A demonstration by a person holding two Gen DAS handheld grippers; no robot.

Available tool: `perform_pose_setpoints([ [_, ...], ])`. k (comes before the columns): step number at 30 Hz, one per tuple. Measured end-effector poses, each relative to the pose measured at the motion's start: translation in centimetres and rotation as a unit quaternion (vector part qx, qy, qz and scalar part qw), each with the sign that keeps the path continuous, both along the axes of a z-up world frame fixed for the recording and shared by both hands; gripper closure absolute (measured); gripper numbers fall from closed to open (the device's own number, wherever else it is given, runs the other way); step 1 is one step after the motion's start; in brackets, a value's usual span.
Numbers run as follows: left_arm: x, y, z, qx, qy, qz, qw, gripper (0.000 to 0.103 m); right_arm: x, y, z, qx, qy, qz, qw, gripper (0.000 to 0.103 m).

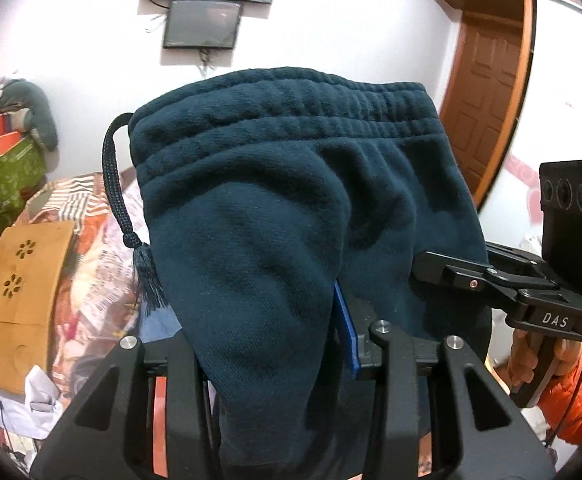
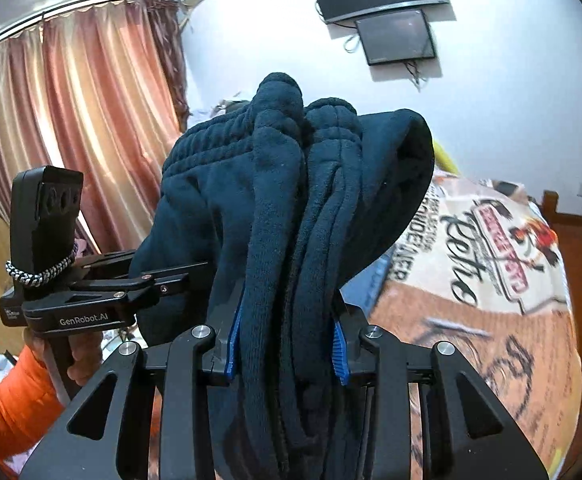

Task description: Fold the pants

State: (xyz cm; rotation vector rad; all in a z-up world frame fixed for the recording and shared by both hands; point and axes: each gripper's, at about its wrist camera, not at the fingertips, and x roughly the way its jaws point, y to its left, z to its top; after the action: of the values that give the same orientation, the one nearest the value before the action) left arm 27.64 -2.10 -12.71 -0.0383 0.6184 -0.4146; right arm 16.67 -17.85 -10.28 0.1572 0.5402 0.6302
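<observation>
Dark navy fleece pants (image 1: 283,200) hang in the air, held by both grippers at the elastic waistband. My left gripper (image 1: 275,352) is shut on the cloth; one blue pad (image 1: 347,332) shows beside it. A drawstring with a tassel (image 1: 131,216) dangles at the left. My right gripper (image 2: 287,344) is shut on a thick bunch of the pants (image 2: 275,208), with blue pads (image 2: 339,348) on both sides. Each view shows the other gripper clamped on the waistband: the right one (image 1: 451,276) and the left one (image 2: 163,288).
A bed with a patterned cover (image 2: 471,280) lies below. A wooden headboard (image 1: 15,304) and clutter (image 1: 7,160) stand at the left. A wall screen (image 1: 203,24), a wooden door (image 1: 487,96) and pink curtains (image 2: 71,120) surround the room.
</observation>
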Motion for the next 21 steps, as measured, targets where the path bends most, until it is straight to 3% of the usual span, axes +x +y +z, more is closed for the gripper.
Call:
perform_pose_setpoints([
  [12, 7.5, 4.0, -0.3, 0.002, -0.017, 0.05, 0.9986, 0.064, 8.2, 4.5, 0.0, 0.011, -0.012, 0.018, 1.0, 0.071],
  [21, 16.6, 5.6, -4.2, 0.01, 0.024, 0.067, 0.9974, 0.063, 15.5, 6.1, -3.1, 0.008, 0.027, 0.01, 1.0, 0.071],
])
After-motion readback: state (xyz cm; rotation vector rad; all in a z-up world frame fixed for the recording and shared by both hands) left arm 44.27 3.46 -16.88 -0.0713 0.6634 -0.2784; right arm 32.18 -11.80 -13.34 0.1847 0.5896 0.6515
